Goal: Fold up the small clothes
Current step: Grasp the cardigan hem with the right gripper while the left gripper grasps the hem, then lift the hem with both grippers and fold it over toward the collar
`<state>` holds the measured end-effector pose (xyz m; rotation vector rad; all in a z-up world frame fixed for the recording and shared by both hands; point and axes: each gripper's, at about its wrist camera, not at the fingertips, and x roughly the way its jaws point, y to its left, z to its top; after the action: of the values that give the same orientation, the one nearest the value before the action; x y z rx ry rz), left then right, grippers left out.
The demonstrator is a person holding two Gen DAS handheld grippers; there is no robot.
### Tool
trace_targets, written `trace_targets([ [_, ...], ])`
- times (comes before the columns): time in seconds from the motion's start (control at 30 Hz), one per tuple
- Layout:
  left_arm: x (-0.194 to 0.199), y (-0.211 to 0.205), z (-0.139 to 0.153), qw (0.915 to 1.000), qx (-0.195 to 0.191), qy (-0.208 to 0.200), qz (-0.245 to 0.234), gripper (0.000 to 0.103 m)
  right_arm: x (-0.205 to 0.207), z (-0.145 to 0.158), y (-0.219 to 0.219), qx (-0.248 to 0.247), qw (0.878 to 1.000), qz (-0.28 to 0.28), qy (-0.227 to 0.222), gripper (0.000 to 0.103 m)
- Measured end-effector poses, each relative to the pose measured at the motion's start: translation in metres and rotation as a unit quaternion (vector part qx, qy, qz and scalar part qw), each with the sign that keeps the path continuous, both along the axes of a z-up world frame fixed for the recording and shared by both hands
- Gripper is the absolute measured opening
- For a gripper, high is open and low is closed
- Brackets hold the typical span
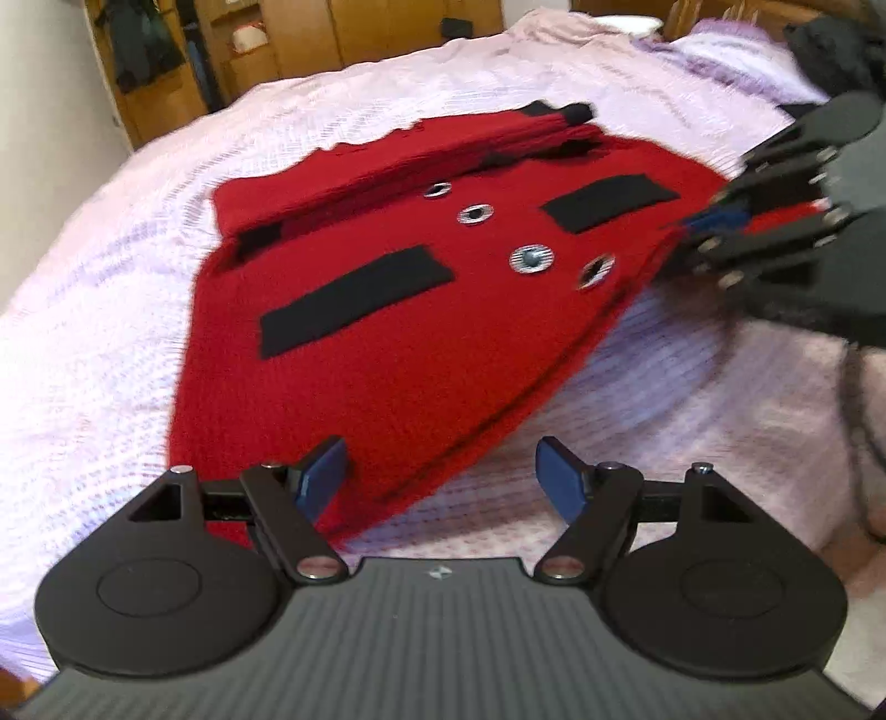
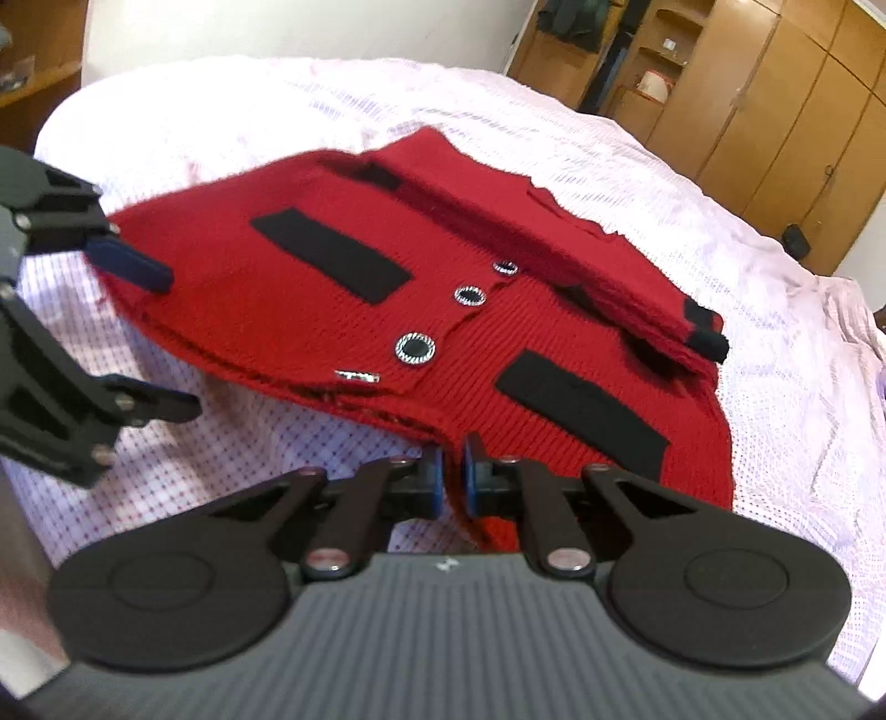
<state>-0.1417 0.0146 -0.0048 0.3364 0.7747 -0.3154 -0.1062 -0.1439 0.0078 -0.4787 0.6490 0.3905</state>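
Observation:
A small red knitted cardigan [image 1: 387,343] with black pocket strips and round silver-rimmed buttons lies on the bed, its sleeves folded over the upper part. It also shows in the right wrist view [image 2: 343,321]. My left gripper [image 1: 443,476] is open at the cardigan's bottom hem corner, its left blue pad over the red fabric. It shows open at the left of the right wrist view [image 2: 149,338]. My right gripper [image 2: 449,476] is shut on the other hem corner and lifts that edge off the bed. It appears at the right of the left wrist view [image 1: 703,232].
The bed is covered with a pale pink-and-lilac checked sheet [image 1: 111,310]. Wooden wardrobes [image 2: 775,111] stand beyond the bed. Dark clothing [image 1: 830,50] lies at the far right of the bed, with pillows nearby.

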Motion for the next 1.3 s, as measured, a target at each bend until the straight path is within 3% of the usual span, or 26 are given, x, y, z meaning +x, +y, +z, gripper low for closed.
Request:
trace_targets([
  [0.17,0.017,0.004,-0.011,0.9965,0.061,-0.043,0.037,0.079,0.0,-0.001,-0.005,0.004,1.0,-0.001,0.002,0.01],
  [0.27,0.027,0.011,-0.013,0.9955,0.063,-0.056,0.042,0.074,0.001,-0.005,-0.01,0.004,1.0,-0.005,0.016,0.012],
  [0.33,0.03,0.016,-0.01,0.9969,0.039,-0.057,0.038,0.051,0.0,-0.008,-0.014,0.0,1.0,-0.011,0.022,0.012],
  [0.43,0.032,0.02,-0.003,0.9977,0.003,-0.055,0.038,0.035,0.0,-0.01,-0.023,-0.006,0.999,-0.024,0.026,0.012],
  [0.67,0.034,0.024,-0.001,0.9972,0.008,-0.053,0.052,0.036,0.006,-0.01,-0.063,0.018,0.996,-0.074,0.051,0.015],
  [0.77,0.037,0.028,-0.005,0.9971,0.005,-0.042,0.063,0.037,0.008,-0.01,-0.079,0.037,0.994,-0.09,0.059,0.026],
  [0.9,0.038,0.026,-0.004,0.9971,0.003,-0.05,0.058,0.036,0.007,-0.008,-0.085,0.059,0.992,-0.086,0.067,0.026],
  [1.03,0.038,0.025,0.004,0.9965,-0.021,-0.063,0.051,0.016,0.006,-0.01,-0.074,0.032,0.995,-0.074,0.053,0.026],
  [1.13,0.039,0.026,0.016,0.9948,-0.035,-0.081,0.051,0.013,0.009,-0.012,-0.068,0.023,0.996,-0.065,0.05,0.023],
  [1.17,0.039,0.026,0.02,0.9943,-0.038,-0.086,0.05,0.012,0.01,-0.011,-0.067,0.026,0.996,-0.063,0.05,0.01],
  [1.3,0.043,0.026,0.033,0.9928,-0.045,-0.097,0.054,0.011,0.007,0.005,-0.066,0.026,0.997,-0.062,0.024,0.009],
])
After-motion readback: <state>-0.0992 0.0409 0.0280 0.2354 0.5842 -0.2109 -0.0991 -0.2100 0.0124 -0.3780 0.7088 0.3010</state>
